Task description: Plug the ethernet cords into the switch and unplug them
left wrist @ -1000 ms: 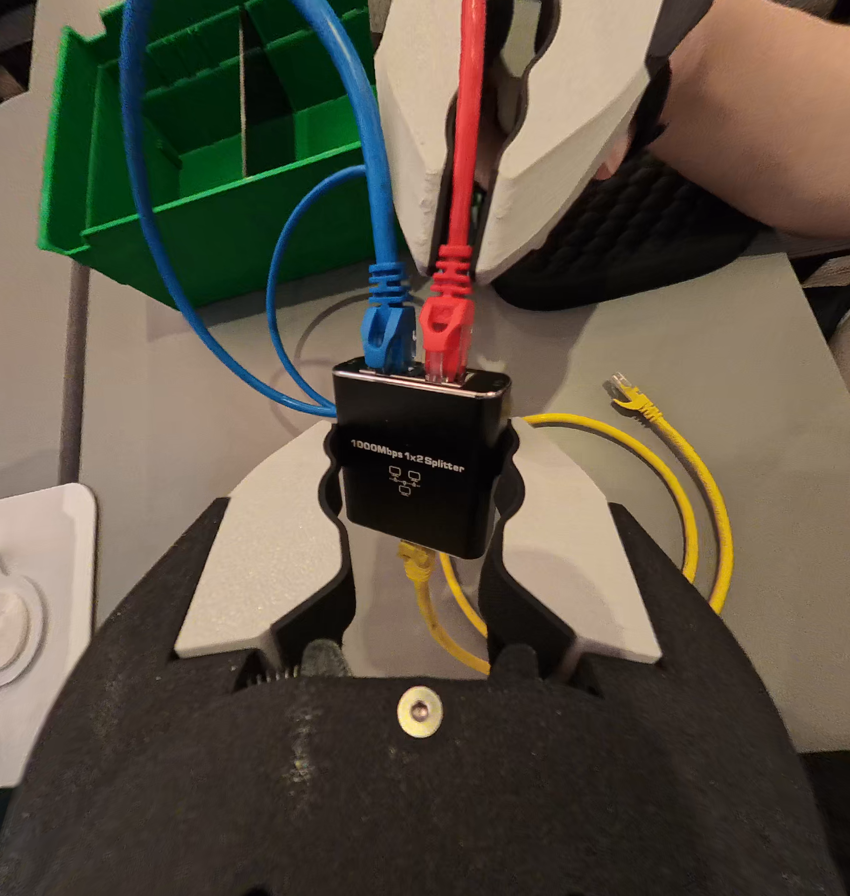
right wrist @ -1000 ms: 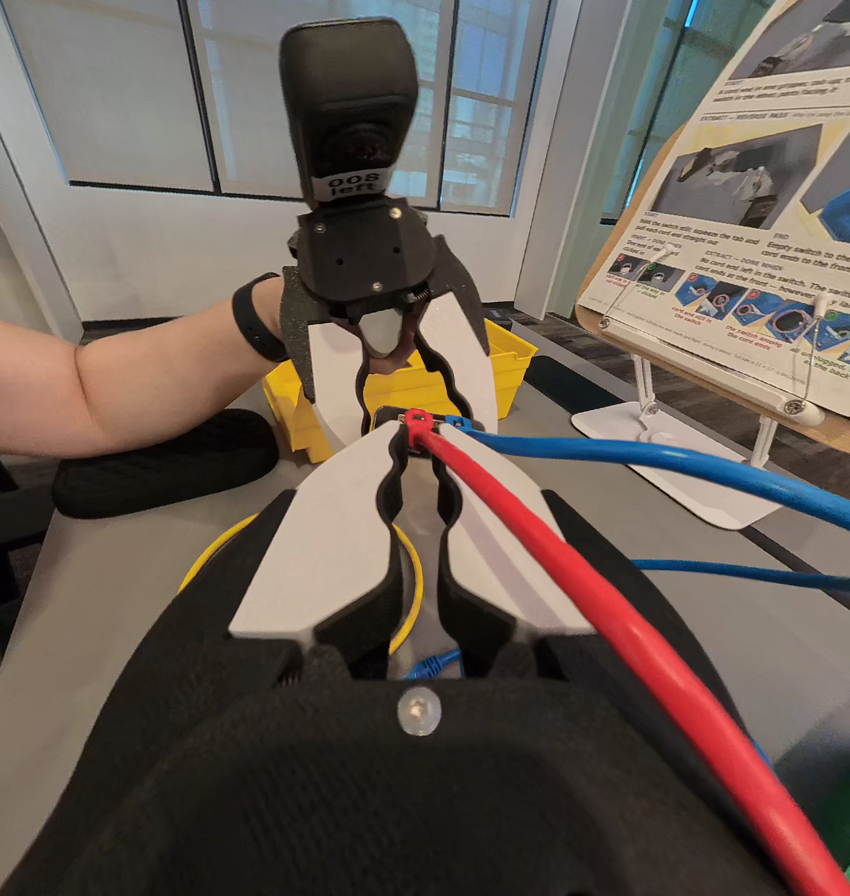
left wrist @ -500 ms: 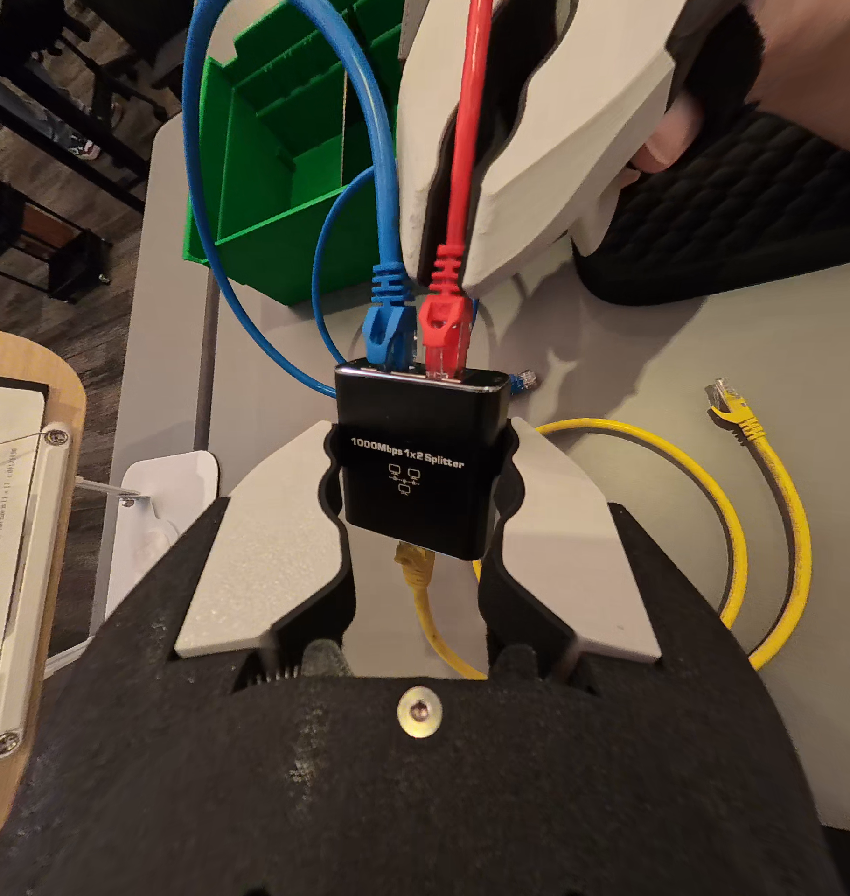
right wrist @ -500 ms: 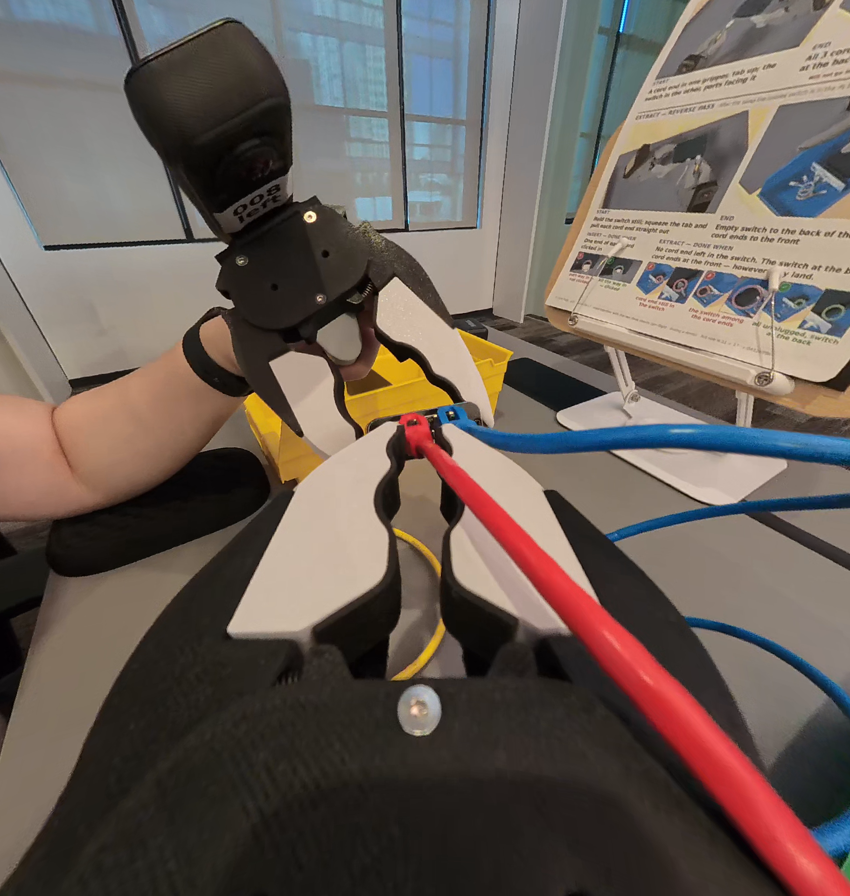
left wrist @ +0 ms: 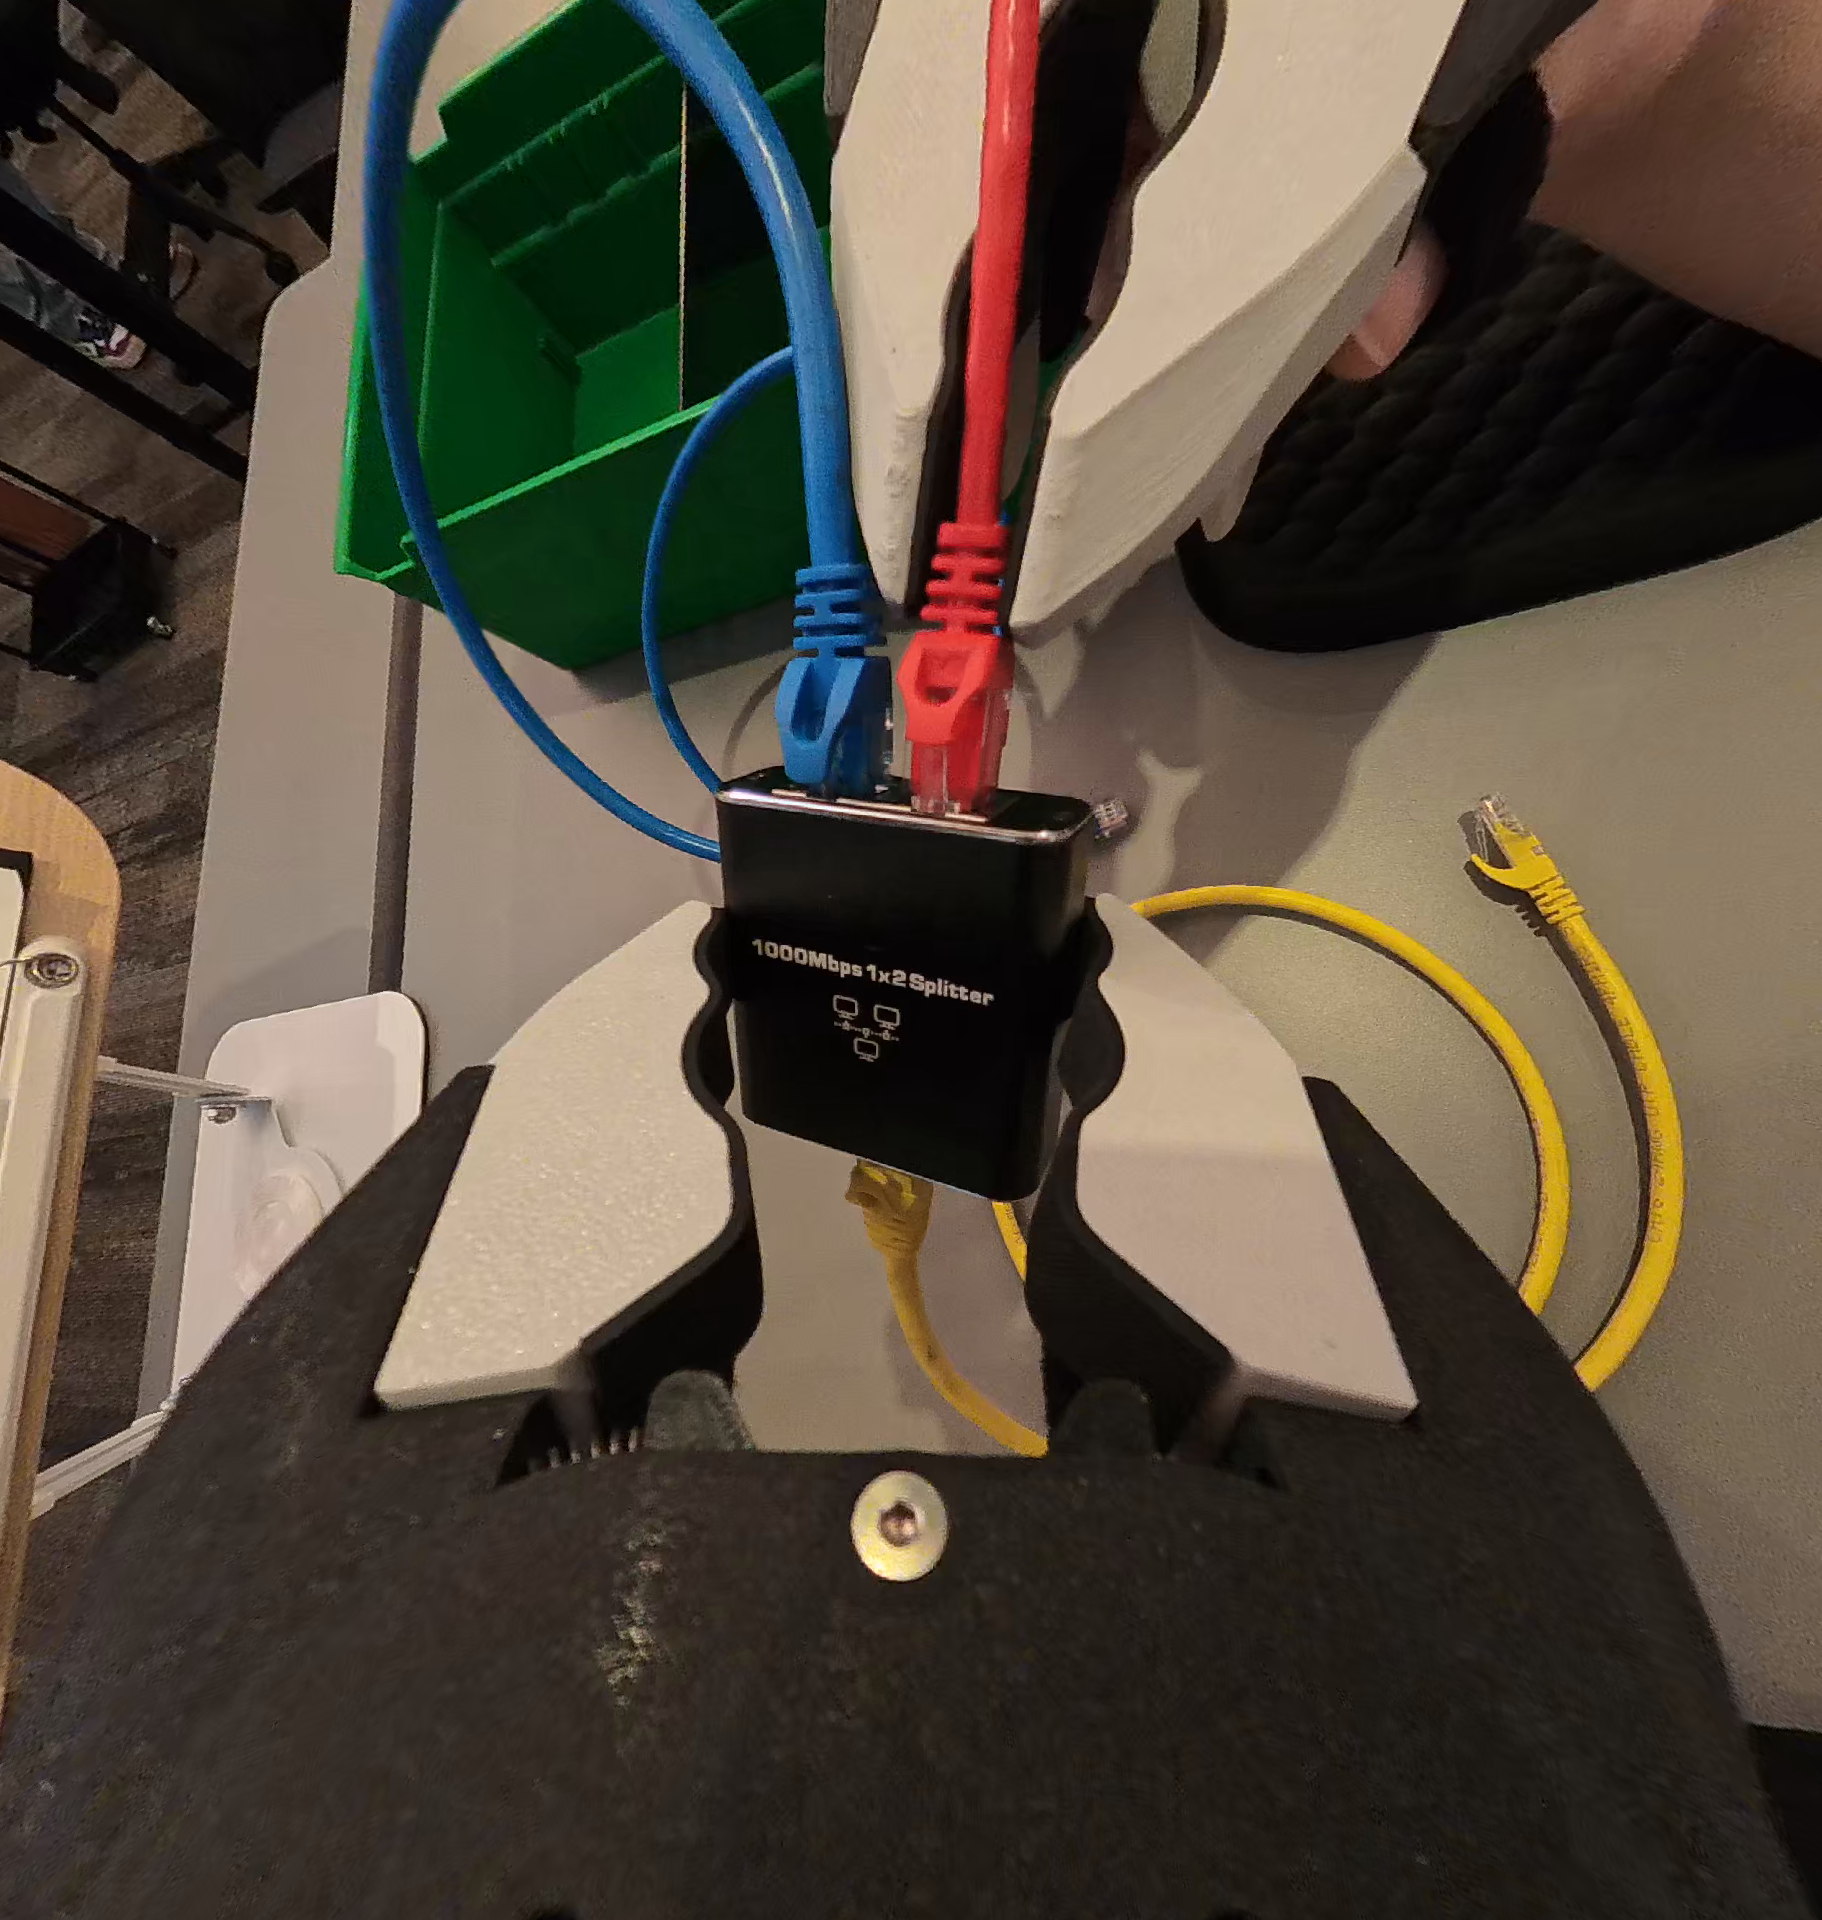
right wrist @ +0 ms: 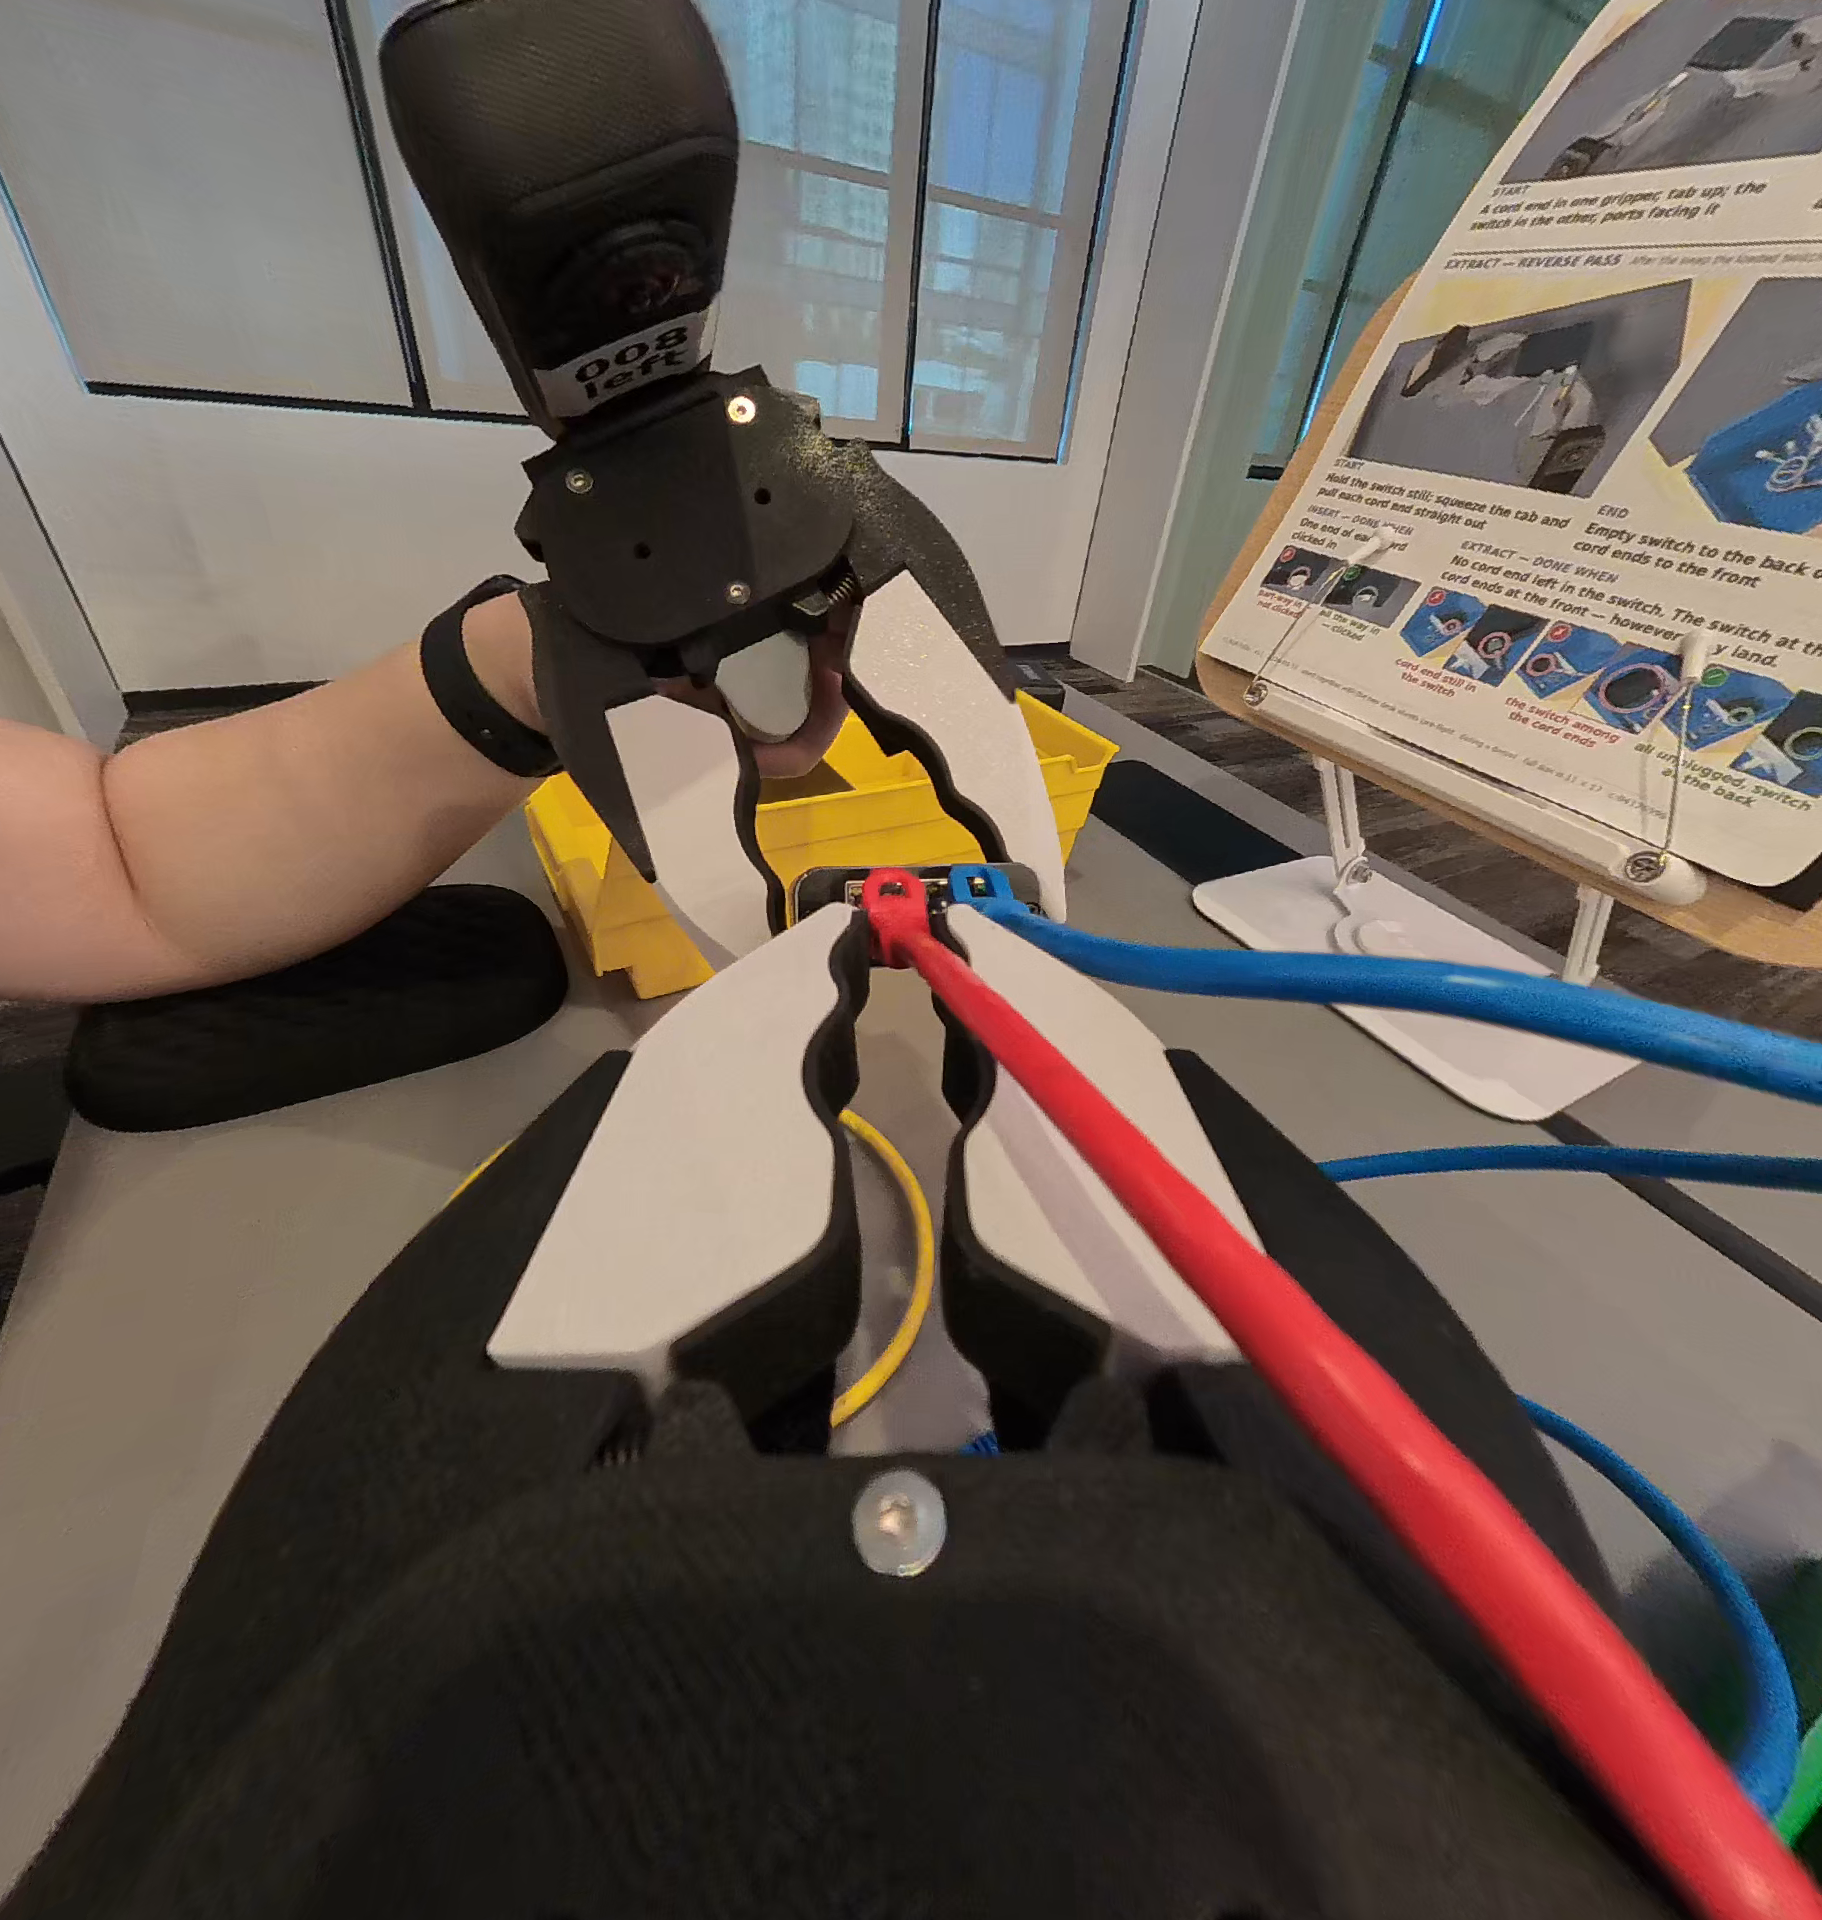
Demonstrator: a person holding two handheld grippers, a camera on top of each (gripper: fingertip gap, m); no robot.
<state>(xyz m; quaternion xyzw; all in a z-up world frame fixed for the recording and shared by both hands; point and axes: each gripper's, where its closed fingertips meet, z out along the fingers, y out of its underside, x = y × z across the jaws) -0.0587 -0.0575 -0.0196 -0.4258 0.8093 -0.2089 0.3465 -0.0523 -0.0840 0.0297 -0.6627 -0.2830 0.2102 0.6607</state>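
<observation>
— Two tongs, report each against the earlier frames.

— My left gripper point(left wrist: 896, 997) clamps the black switch point(left wrist: 891, 987) by its sides, both pads pressed on the casing, as it did a second ago. My right gripper point(right wrist: 899, 940) pinches the boot of the red cord point(right wrist: 1146, 1174), pads against it on both sides. That hold is unchanged as well.

— Status of the plugs?

— Red plug point(left wrist: 954, 717) and blue cord point(left wrist: 829, 707) both sit in the top ports, side by side, same as before. I cannot tell whether the red one is fully seated. One end of the yellow cord point(left wrist: 891, 1216) shows just under the switch; the other end lies free on the grey table point(left wrist: 1509, 748).

— What differs, then?

— Mainly the viewpoint. The left view has swung: the green bin point(left wrist: 533, 436) now sits further right and a wooden board point(left wrist: 45, 852) has come into the left edge. In the right view, the left gripper appears larger and closer, with the yellow bin point(right wrist: 886, 821) behind it.
</observation>
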